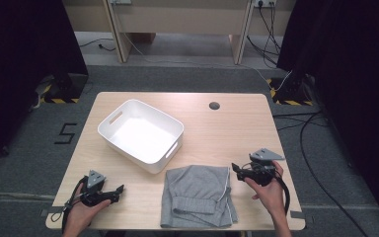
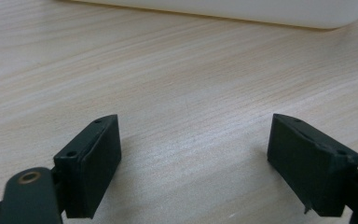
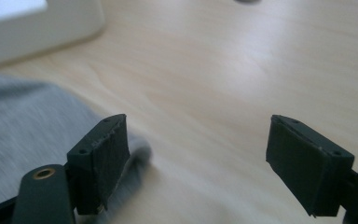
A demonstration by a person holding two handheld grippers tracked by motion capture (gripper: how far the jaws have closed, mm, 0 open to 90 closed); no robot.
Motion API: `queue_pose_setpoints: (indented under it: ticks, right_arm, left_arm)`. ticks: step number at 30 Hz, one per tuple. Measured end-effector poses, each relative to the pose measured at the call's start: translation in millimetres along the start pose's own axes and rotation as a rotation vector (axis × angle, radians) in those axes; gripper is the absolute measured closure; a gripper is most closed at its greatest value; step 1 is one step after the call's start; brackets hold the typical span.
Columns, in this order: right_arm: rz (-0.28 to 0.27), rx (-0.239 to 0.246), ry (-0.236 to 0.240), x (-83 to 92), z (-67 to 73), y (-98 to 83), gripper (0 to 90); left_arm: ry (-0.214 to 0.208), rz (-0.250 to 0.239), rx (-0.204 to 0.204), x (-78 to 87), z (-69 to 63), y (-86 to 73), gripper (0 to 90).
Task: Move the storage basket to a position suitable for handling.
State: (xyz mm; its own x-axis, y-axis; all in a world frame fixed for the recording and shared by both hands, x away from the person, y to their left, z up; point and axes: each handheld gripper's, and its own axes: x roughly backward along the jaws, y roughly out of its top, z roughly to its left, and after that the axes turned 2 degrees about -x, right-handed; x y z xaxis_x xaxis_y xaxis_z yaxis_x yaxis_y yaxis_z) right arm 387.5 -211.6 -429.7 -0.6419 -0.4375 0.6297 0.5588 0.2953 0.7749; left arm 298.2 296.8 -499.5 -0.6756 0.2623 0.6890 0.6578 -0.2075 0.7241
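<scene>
A folded grey garment [image 1: 197,196] lies on the wooden table near the front edge, between the two hands. A white plastic bin [image 1: 140,134] with handle cut-outs stands behind it to the left, and it holds nothing. My left gripper [image 1: 120,190] rests low at the front left, open, with only bare wood between its jaws [image 2: 193,140]. At the garment's right edge my right gripper [image 1: 235,168] is open too; the grey cloth [image 3: 32,126] lies by its left jaw and nothing is gripped. The bin's wall [image 3: 37,30] shows at the upper left of the right gripper view.
A dark round cable hole [image 1: 214,105] sits in the table near the far edge. Bare tabletop [image 1: 232,128] stretches right of the bin. Beyond the table are carpet, cables [image 1: 311,148], black curtains and a wooden desk frame.
</scene>
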Motion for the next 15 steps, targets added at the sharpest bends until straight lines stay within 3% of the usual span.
queue_pose_setpoints:
  ticks: [3,4,5,6,7,8,9,10,11,12,15]
  right_arm:
    - [-0.021,0.023,0.033,-5.1,9.7,15.7,23.4]
    - [-0.034,0.026,0.072,-10.6,20.7,30.8,24.3]
    - [-0.034,0.026,0.072,-10.6,20.7,30.8,24.3]
    - [-0.039,0.018,0.118,-19.1,32.3,46.6,24.9]
    - [-0.039,0.018,0.118,-19.1,32.3,46.6,24.9]
    - [-0.043,0.018,0.147,-27.0,41.5,58.5,24.9]
    - [-0.043,0.018,0.147,-27.0,41.5,58.5,24.9]
    - [-0.039,0.033,0.164,-37.9,55.2,72.2,25.4]
    - [-0.039,0.033,0.164,-37.9,55.2,72.2,25.4]
    - [-0.029,0.05,0.176,-48.9,66.1,82.1,25.6]
    - [-0.016,0.049,0.204,-61.6,78.5,93.0,26.0]
  left_arm:
    - [0.0,0.0,0.0,0.0,0.0,0.0,16.8]
    - [0.0,0.0,0.0,0.0,0.0,0.0,16.8]
    - [0.0,0.0,0.0,0.0,0.0,0.0,16.8]
    - [0.0,0.0,0.0,0.0,0.0,0.0,16.8]
    - [0.0,0.0,0.0,0.0,0.0,0.0,16.8]
    - [0.0,0.0,0.0,0.0,0.0,0.0,16.8]
    - [0.0,0.0,0.0,0.0,0.0,0.0,16.8]
    - [0.0,0.0,0.0,0.0,0.0,0.0,16.8]
    - [0.0,0.0,0.0,0.0,0.0,0.0,16.8]
    - [0.0,0.0,0.0,0.0,0.0,0.0,16.8]
    - [0.0,0.0,0.0,0.0,0.0,0.0,16.8]
